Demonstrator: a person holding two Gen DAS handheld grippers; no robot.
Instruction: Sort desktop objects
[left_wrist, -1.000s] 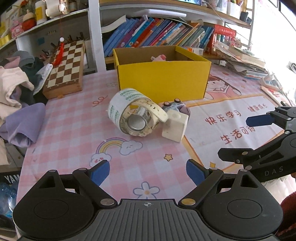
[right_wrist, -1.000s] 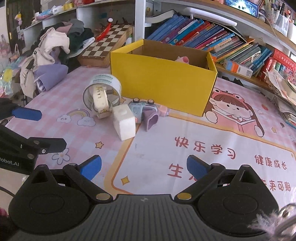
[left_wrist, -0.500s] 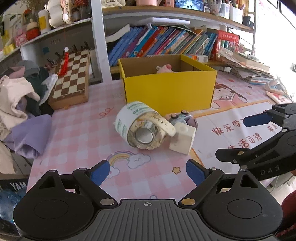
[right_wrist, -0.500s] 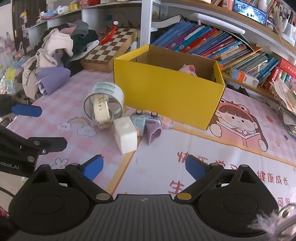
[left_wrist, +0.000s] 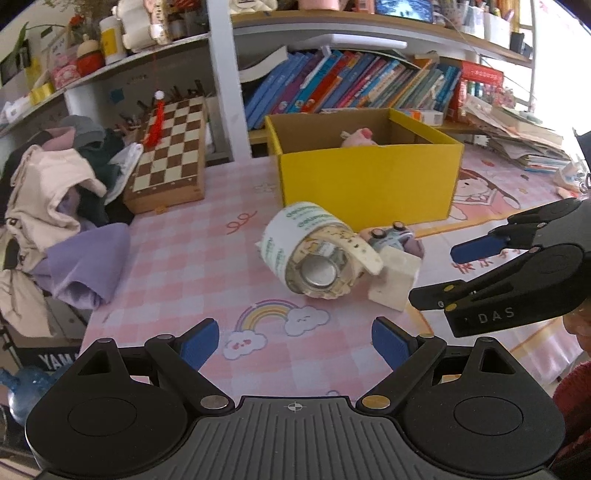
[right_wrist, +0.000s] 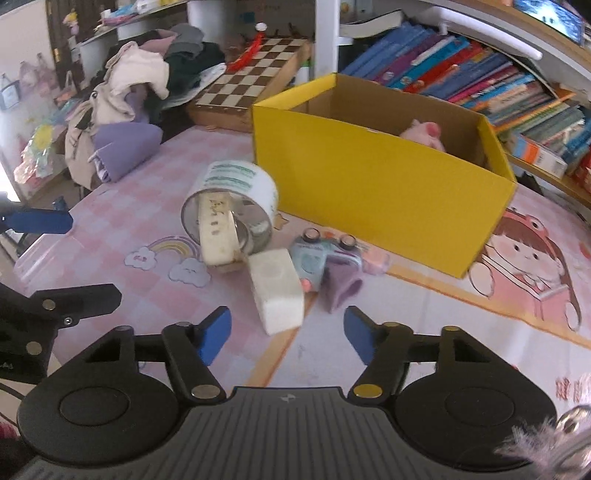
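- While both tools hover over the pink checked mat (left_wrist: 177, 266), the left gripper (left_wrist: 295, 345) has its blue-padded fingers spread wide apart with nothing between them, and the right gripper (right_wrist: 287, 338) is likewise parted and empty.
- The tape roll (left_wrist: 314, 254) lies on its side well ahead of the left gripper, slightly right of its centre line, with a cream strap (left_wrist: 354, 245) draped over it.
- Just right of the roll, touching it, a white block (left_wrist: 393, 282) lies tilted; in the right wrist view this block (right_wrist: 277, 295) sits just ahead of the right gripper, its near end close to the gap between the fingertips.
- Behind the block are a small pale-blue toy car (right_wrist: 319, 254) and a purple piece (right_wrist: 340, 288), near the front wall of the yellow box (right_wrist: 376, 192).
- A pink plush (right_wrist: 424, 134) shows inside the box.
- Compared with half a second ago, the block is much closer to the right gripper, whose fingers are now less widely spread.
- In the left wrist view the roll sits a little farther up the frame than before, and the right gripper reaches farther in from the right edge.
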